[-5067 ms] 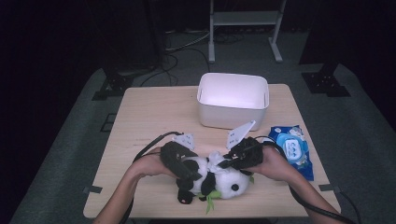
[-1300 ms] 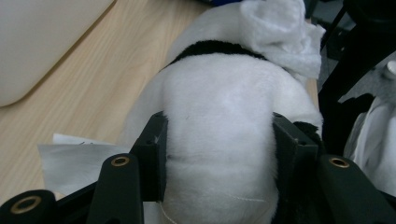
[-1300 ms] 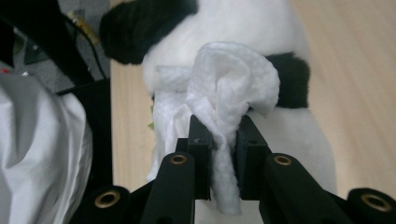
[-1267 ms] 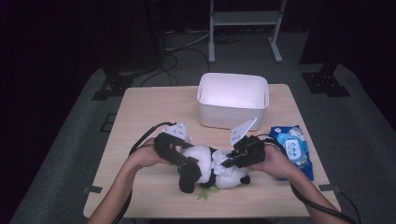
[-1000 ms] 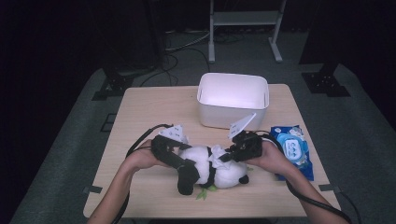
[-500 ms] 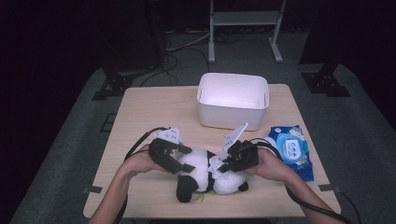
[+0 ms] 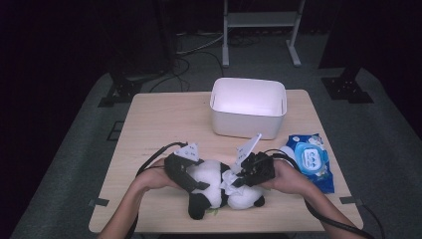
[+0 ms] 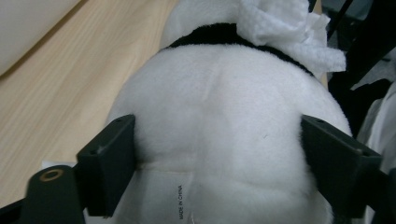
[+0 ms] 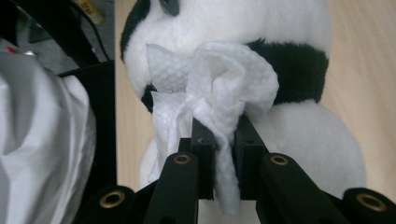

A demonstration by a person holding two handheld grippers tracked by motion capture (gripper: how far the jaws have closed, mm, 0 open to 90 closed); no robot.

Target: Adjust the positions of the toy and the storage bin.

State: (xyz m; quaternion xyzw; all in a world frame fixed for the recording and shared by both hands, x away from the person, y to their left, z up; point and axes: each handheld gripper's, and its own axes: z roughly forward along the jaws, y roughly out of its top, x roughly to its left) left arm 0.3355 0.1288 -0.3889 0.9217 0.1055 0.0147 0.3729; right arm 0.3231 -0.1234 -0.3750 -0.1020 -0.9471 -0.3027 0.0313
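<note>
A black-and-white panda plush (image 7: 219,191) lies on its side near the front edge of the wooden table (image 7: 164,124). My left gripper (image 7: 191,180) is shut on its white body; in the left gripper view the two jaws press into the panda's (image 8: 224,116) sides around my left gripper (image 8: 219,170). My right gripper (image 7: 237,179) is shut on a crumpled white wipe (image 7: 228,181). The right gripper view has the wipe (image 9: 219,84) pinched in my right gripper (image 9: 223,140) and pressed against the panda (image 9: 261,28) near its black band.
A white bin (image 7: 248,107) stands at the back centre of the table. A blue pack of wet wipes (image 7: 311,160) lies at the right, beside the right hand. Bare tabletop lies to the left.
My right gripper has slid the wipe a little left and toward the person along the panda. The panda has turned slightly in the left gripper's hold.
</note>
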